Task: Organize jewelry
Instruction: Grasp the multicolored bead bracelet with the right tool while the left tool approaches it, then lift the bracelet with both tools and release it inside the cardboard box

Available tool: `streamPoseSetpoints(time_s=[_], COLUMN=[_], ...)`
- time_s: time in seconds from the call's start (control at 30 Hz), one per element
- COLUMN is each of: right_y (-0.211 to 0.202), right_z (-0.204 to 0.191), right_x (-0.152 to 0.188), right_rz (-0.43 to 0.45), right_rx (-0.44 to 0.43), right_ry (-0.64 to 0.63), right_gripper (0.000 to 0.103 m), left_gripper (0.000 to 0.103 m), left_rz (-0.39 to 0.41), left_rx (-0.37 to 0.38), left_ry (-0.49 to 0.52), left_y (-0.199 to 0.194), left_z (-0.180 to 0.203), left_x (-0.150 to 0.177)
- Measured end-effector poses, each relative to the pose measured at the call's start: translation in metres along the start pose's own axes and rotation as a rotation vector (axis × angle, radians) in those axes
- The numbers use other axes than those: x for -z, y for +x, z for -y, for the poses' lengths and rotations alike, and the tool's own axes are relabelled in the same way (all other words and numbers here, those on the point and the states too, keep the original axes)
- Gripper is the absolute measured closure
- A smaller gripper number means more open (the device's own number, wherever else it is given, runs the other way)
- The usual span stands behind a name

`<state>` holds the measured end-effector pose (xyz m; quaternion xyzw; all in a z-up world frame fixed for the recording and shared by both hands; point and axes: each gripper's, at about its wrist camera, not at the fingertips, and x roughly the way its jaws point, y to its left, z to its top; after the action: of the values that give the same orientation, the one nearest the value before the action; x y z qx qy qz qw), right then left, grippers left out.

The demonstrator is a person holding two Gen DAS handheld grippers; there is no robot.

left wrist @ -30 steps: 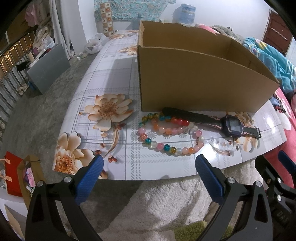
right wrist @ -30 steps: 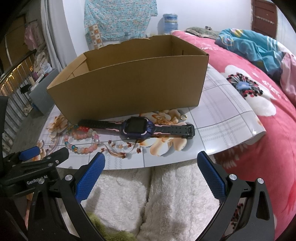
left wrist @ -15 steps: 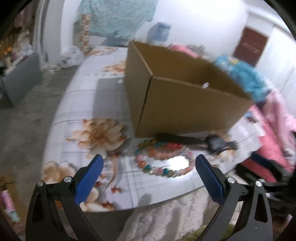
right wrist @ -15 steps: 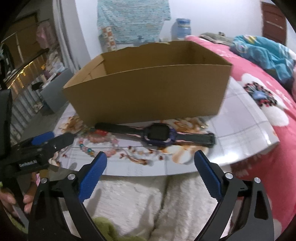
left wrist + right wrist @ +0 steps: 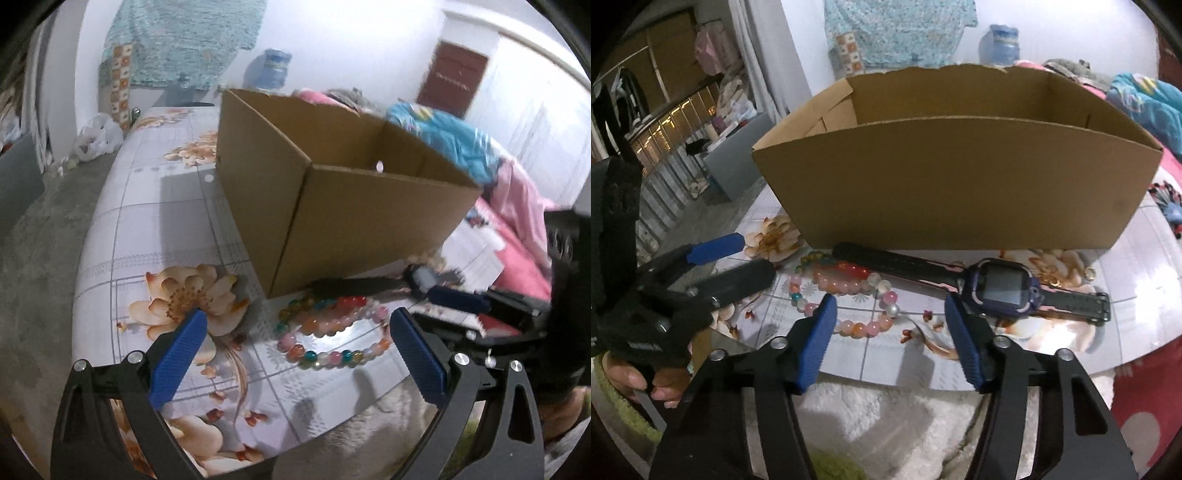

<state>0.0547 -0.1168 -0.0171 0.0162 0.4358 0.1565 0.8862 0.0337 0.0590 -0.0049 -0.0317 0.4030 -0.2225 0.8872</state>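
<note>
Multicoloured glass-bead bracelet [image 5: 846, 295] lies on floral glossy surface [image 5: 155, 221], touching black strap of purple square-faced watch [image 5: 1001, 286], both just before open brown cardboard box [image 5: 956, 177]. Right tool [image 5: 890, 332] spread over bracelet's near arc, grips nothing. Left tool [image 5: 295, 350] wide apart, empty. We judge: pinch beads alone, avoid strap, lift clear over box wall.

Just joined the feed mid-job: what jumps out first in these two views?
The big open cardboard box dominates the flowered table. At its near wall lie a colourful bead bracelet and a purple smartwatch, its strap crossing the beads. Both the left gripper and right gripper are open.
</note>
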Motion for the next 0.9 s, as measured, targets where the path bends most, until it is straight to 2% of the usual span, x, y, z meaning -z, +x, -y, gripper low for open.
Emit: streamPoseSetpoints(time_s=[0.07, 0.17, 0.23, 0.27, 0.43, 0.53, 0.77, 0.9], right_y=[0.004, 0.009, 0.011, 0.013, 0.02, 0.026, 0.027, 0.021], right_z=[0.0, -0.002, -0.003, -0.003, -0.006, -0.005, 0.005, 0.009], right_x=[-0.001, -0.003, -0.004, -0.004, -0.005, -0.006, -0.003, 0.0], right_rz=[-0.01, -0.026, -0.035, -0.041, -0.068, -0.082, -0.093, -0.08], right_rx=[-0.002, -0.008, -0.012, -0.009, -0.003, 0.004, 0.0, -0.02], right_ry=[-0.001, -0.014, -0.025, -0.032, -0.047, -0.054, -0.045, -0.035], right_gripper=[0.058, 0.065, 0.068, 0.069, 0.075, 0.082, 0.095, 0.095], left_gripper=[0.007, 0.018, 0.033, 0.035, 0.06, 0.069, 0.075, 0.092], left_rz=[-0.003, -0.02, -0.041, -0.052, -0.121, -0.157, -0.169, -0.17], left_rx=[-0.012, -0.016, -0.01, -0.009, 0.009, 0.016, 0.001, -0.01], left_ry=[0.042, 0.084, 0.113, 0.121, 0.146, 0.152, 0.195, 0.195], left_y=[0.005, 0.01, 0.016, 0.018, 0.03, 0.036, 0.04, 0.042], left_z=[0.003, 0.004, 0.004, 0.003, -0.002, -0.004, 0.0, 0.0], left_x=[0.0, -0.002, -0.004, -0.004, -0.004, -0.004, -0.004, -0.005])
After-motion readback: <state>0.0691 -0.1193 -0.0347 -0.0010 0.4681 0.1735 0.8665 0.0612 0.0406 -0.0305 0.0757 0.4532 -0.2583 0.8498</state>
